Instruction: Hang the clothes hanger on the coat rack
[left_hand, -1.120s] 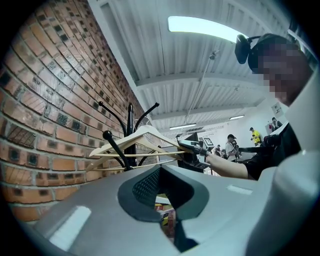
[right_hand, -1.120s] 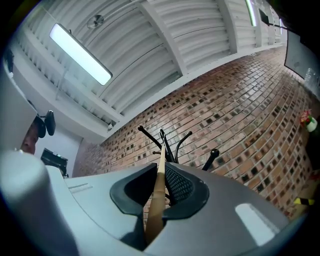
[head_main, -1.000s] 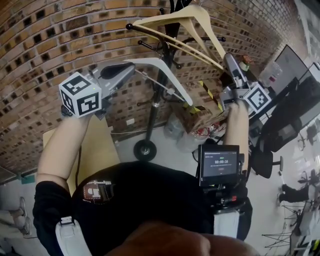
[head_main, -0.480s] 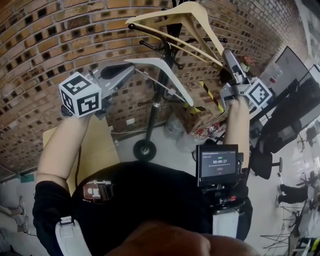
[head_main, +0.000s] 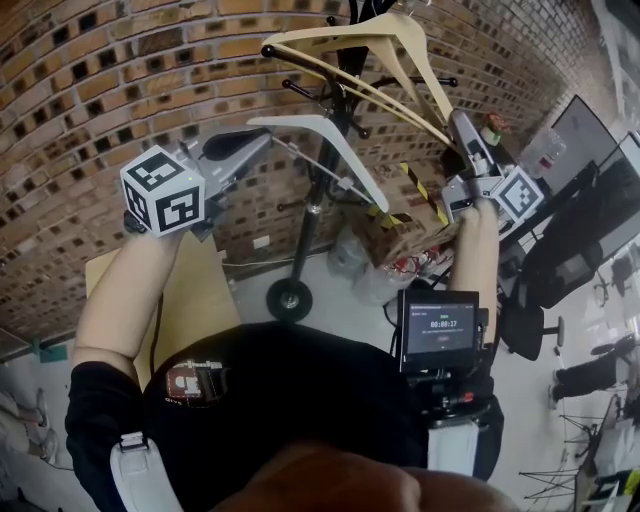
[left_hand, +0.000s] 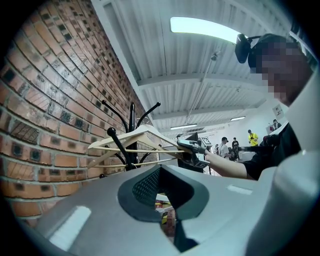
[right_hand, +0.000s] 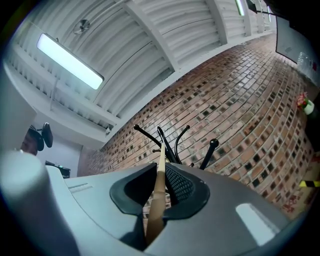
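- Hanger, pale wood, is clamped by one end between the right gripper's jaws, which are closed on its thin arm.
- From those jaws the arm runs straight up and ahead, toward the rack, whose black pegs fan out just beyond the jaw tips.
- Far end of the hanger lies past the rack's pole, on the side away from the right jaws. Its top is up among the pegs, though I can't tell if the hook sits on one.
- Left gripper has its jaws a narrow gap apart, with only background showing between the pads.
- Ahead of and above the left jaws stand the pegs and the hanger's two bars, well clear of the tips.
- White hanger sits just ahead of the left jaws, below the wooden one.
- Wall of brick rises behind the rack, to the left of the left jaws.
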